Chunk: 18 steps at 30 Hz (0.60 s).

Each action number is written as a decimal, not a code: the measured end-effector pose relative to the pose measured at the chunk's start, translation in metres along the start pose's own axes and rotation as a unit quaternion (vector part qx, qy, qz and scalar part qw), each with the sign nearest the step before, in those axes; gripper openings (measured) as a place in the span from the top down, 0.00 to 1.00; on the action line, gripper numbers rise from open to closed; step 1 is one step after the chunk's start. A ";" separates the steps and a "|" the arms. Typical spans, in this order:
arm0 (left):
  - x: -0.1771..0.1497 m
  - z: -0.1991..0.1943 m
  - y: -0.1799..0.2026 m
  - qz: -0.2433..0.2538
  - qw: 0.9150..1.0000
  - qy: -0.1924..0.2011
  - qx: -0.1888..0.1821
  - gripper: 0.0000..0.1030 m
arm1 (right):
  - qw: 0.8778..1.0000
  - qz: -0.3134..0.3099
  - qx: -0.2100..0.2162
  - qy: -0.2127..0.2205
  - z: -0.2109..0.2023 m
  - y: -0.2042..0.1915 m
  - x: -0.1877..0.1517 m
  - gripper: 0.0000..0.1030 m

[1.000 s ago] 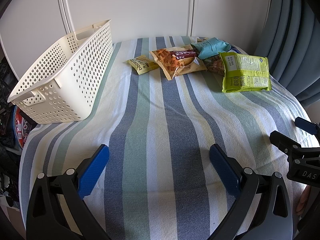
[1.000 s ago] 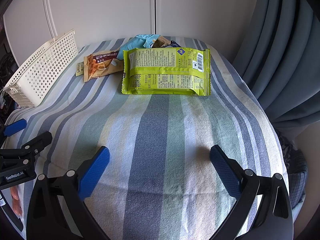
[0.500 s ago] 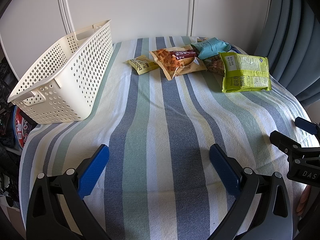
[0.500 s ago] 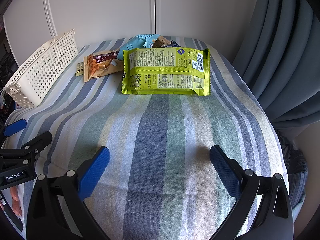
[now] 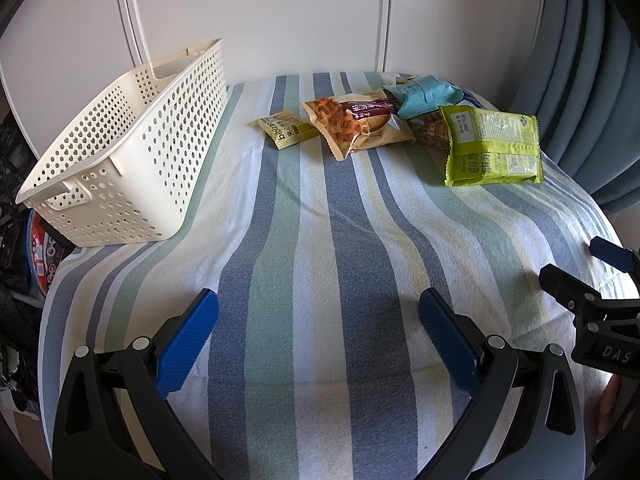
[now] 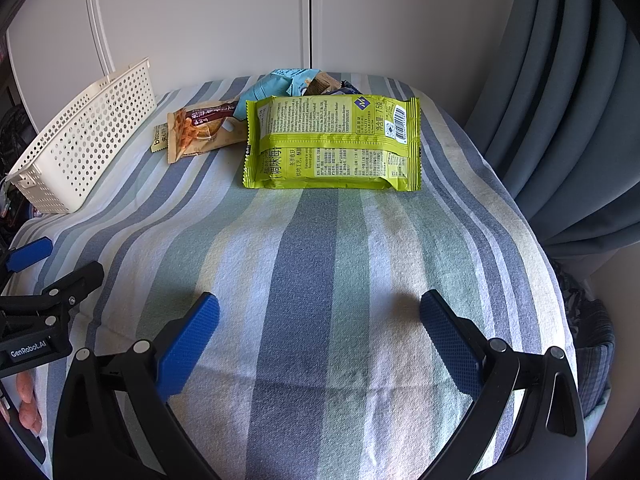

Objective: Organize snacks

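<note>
A cream perforated basket (image 5: 132,148) (image 6: 88,140) stands empty at the far left of the striped table. Snack packs lie in a loose pile at the far side: a lime-green pack (image 5: 494,148) (image 6: 334,144), an orange waffle-snack bag (image 5: 356,124) (image 6: 200,128), a small yellow sachet (image 5: 284,132) and a light-blue pack (image 5: 424,94) (image 6: 280,80), with more packets partly hidden beneath. My left gripper (image 5: 318,320) hovers open over the near cloth, holding nothing. My right gripper (image 6: 320,320) is open too, a good way short of the green pack.
A striped cloth (image 6: 312,248) covers the table. White cabinet doors (image 5: 260,16) stand behind it and a blue-grey curtain (image 6: 560,120) hangs at the right. Dark clutter (image 5: 20,240) sits below the left edge. A hand (image 6: 28,404) holds the left gripper.
</note>
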<state>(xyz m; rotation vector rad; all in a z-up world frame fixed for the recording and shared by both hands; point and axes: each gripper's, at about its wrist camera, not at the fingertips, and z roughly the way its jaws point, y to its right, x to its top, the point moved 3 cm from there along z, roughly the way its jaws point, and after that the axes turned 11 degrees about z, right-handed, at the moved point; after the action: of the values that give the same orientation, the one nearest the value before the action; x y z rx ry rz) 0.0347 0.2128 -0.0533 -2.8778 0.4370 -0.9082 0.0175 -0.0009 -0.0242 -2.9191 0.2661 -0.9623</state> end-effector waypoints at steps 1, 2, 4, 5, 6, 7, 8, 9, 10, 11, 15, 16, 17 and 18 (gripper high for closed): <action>-0.002 0.000 -0.003 -0.001 1.000 -0.001 0.000 0.02 | 1.000 0.000 0.000 0.000 0.000 0.000 0.000 0.05; 0.000 0.000 -0.002 -0.001 1.000 0.000 -0.002 0.02 | 1.000 0.001 0.001 0.000 0.000 0.001 0.000 0.05; 0.001 0.000 -0.003 0.000 1.000 0.000 -0.002 0.02 | 1.000 0.001 0.001 0.000 0.000 0.000 0.000 0.05; 0.001 -0.001 -0.003 0.001 1.000 0.000 -0.001 0.02 | 1.000 0.001 0.001 0.000 0.000 0.000 0.000 0.05; 0.001 -0.001 -0.003 0.001 1.000 0.000 -0.001 0.02 | 1.000 0.001 0.002 0.000 0.000 0.001 0.000 0.05; 0.002 -0.001 -0.001 -0.001 1.000 -0.001 -0.001 0.02 | 1.000 0.002 0.003 -0.001 0.000 0.001 0.000 0.05; 0.003 -0.001 -0.001 -0.002 1.000 -0.001 -0.002 0.02 | 1.000 0.001 0.003 -0.001 0.000 0.001 0.000 0.05; 0.003 -0.001 -0.001 -0.001 1.000 -0.001 -0.002 0.02 | 1.000 0.001 0.003 -0.001 0.000 0.001 0.000 0.05; 0.003 -0.001 0.000 0.000 1.000 0.000 -0.001 0.02 | 1.000 0.001 0.003 -0.001 0.000 0.001 0.000 0.05; 0.003 -0.001 0.001 0.003 1.000 0.000 0.002 0.02 | 1.000 0.001 0.002 -0.001 0.000 0.001 0.000 0.05; 0.005 -0.005 0.003 0.010 1.000 0.008 0.009 0.02 | 1.000 0.001 0.003 -0.001 -0.001 0.001 0.000 0.05; 0.005 -0.006 0.002 0.010 1.000 0.011 0.010 0.02 | 1.000 0.001 0.003 -0.001 -0.001 0.001 0.000 0.05; 0.006 -0.007 0.002 0.009 1.000 0.013 0.010 0.02 | 1.000 0.001 0.003 -0.001 -0.001 0.001 0.000 0.05; 0.006 -0.008 0.002 0.009 1.000 0.014 0.010 0.02 | 1.000 0.001 0.003 -0.001 -0.001 0.001 0.000 0.05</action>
<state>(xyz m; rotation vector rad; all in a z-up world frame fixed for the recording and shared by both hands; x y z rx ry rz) 0.0348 0.2089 -0.0438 -2.8417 0.4534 -0.9468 0.0167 -0.0019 -0.0240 -2.9131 0.2665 -0.9587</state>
